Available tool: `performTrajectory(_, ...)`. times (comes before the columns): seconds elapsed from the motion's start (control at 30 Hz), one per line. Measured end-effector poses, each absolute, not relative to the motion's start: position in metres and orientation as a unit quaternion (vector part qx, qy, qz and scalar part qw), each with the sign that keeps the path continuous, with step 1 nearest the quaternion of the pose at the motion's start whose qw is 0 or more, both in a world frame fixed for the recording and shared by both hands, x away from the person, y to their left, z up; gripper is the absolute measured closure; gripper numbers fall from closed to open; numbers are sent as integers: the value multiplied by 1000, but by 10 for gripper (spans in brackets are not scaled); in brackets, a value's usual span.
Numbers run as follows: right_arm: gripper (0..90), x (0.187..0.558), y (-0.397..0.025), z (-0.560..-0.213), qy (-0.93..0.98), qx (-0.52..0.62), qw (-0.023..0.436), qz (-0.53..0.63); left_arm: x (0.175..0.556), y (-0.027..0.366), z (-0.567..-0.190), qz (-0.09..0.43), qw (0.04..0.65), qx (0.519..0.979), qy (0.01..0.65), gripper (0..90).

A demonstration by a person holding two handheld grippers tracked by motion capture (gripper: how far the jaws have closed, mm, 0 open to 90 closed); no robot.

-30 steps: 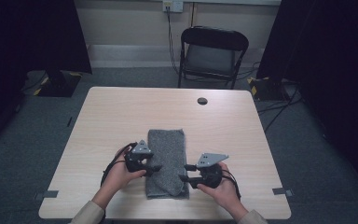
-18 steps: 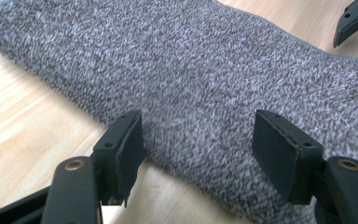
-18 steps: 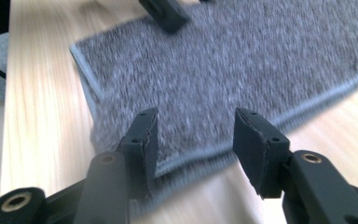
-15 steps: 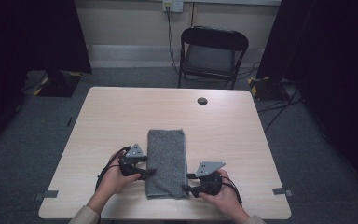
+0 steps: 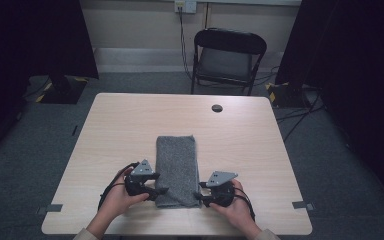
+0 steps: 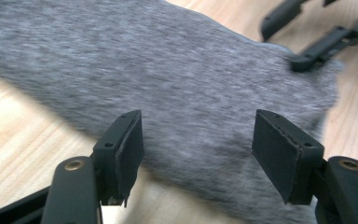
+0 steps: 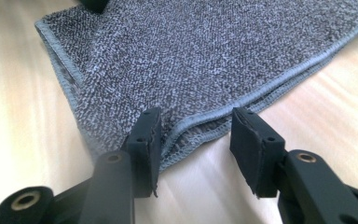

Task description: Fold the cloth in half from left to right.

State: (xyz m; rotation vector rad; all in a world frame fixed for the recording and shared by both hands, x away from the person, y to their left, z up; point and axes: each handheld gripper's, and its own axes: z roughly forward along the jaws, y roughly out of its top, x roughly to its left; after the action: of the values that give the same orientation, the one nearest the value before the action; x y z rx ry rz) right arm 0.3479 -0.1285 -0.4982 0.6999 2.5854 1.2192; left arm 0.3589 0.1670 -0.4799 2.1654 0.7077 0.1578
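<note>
A folded grey towel (image 5: 177,170) is laid lengthwise on the near half of the light wooden table (image 5: 115,125), its short near edge close to the table's front edge. The left gripper (image 5: 159,190) is held at the towel's near left corner and the right gripper (image 5: 200,196) at its near right corner, each gripped by one of the person's hands. In the left gripper view, the fingers (image 6: 126,140) are seen spread wide apart, with the grey cloth (image 6: 177,93) lying between and beyond them and nothing pinched; that view is blurred, so contact with the cloth cannot be told. In the right gripper view, the fingers (image 7: 254,144) are likewise spread, set astride the hemmed edge of the towel (image 7: 205,56) where its stacked layers are shown, one finger over the cloth and the other over bare wood; the edge is not clamped. A small dark round object (image 5: 217,108) is seen near the far edge of the table, well apart from the towel, and a black folding chair (image 5: 227,57) is placed beyond the table.
</note>
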Motion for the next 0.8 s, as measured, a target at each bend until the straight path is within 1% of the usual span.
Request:
performTrajectory(0.1, 540, 354, -117, -498, 874, 236, 107, 411, 357, 168, -479, 65, 418, 862, 278, 339)
performTrajectory(0.23, 539, 362, -104, -498, 872, 242, 120, 408, 352, 174, -480, 62, 415, 866, 274, 373)
performTrajectory(0.3, 538, 365, -100, -498, 870, 247, 123, 408, 348, 177, -479, 66, 413, 869, 266, 450)
performTrajectory(0.43, 538, 366, -97, -498, 871, 245, 125, 407, 341, 185, -479, 67, 417, 869, 257, 520)
performTrajectory(0.53, 539, 366, -96, -498, 871, 246, 124, 407, 336, 187, -477, 65, 422, 866, 260, 526)
performTrajectory(0.63, 539, 366, -96, -499, 871, 247, 122, 407, 334, 188, -481, 68, 412, 870, 262, 511)
performTrajectory(0.73, 539, 363, -95, -498, 871, 245, 121, 407, 342, 189, -491, 71, 398, 872, 275, 506)
performTrajectory(0.8, 539, 360, -95, -498, 872, 242, 120, 407, 347, 189, -492, 74, 402, 868, 282, 507)
